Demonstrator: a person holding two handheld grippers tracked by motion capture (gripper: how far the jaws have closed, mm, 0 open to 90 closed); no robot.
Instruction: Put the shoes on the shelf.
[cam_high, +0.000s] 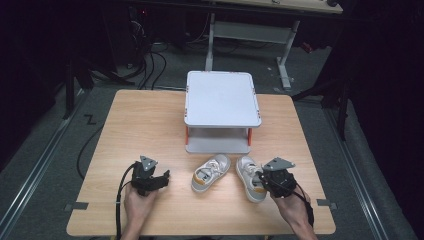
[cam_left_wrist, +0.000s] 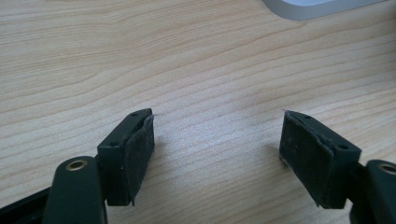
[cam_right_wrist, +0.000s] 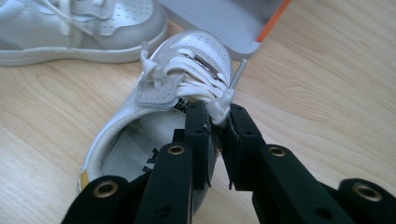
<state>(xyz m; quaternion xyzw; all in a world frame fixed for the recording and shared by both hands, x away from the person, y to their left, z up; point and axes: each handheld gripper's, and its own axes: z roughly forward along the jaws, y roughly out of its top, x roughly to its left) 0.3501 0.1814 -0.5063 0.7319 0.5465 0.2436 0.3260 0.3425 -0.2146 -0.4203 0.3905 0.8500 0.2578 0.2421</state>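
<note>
Two small white sneakers lie on the wooden table in front of a grey rack. The left shoe (cam_high: 211, 172) lies free, and its silvery side (cam_right_wrist: 70, 32) appears in the right gripper view. My right gripper (cam_high: 264, 181) (cam_right_wrist: 218, 123) is shut on the right shoe (cam_high: 250, 180) (cam_right_wrist: 187, 70), pinching its upper edge by the white laces. My left gripper (cam_high: 162, 177) (cam_left_wrist: 217, 140) rests low over bare wood at the left. Its jaws are open, with nothing between the pads (cam_left_wrist: 140, 149).
A grey two-level rack (cam_high: 222, 97) with orange posts stands at the table's middle back, and its lower shelf (cam_right_wrist: 224, 18) is just beyond the held shoe. One corner of the rack (cam_left_wrist: 317, 7) shows in the left gripper view. Bare wood lies to the left and right.
</note>
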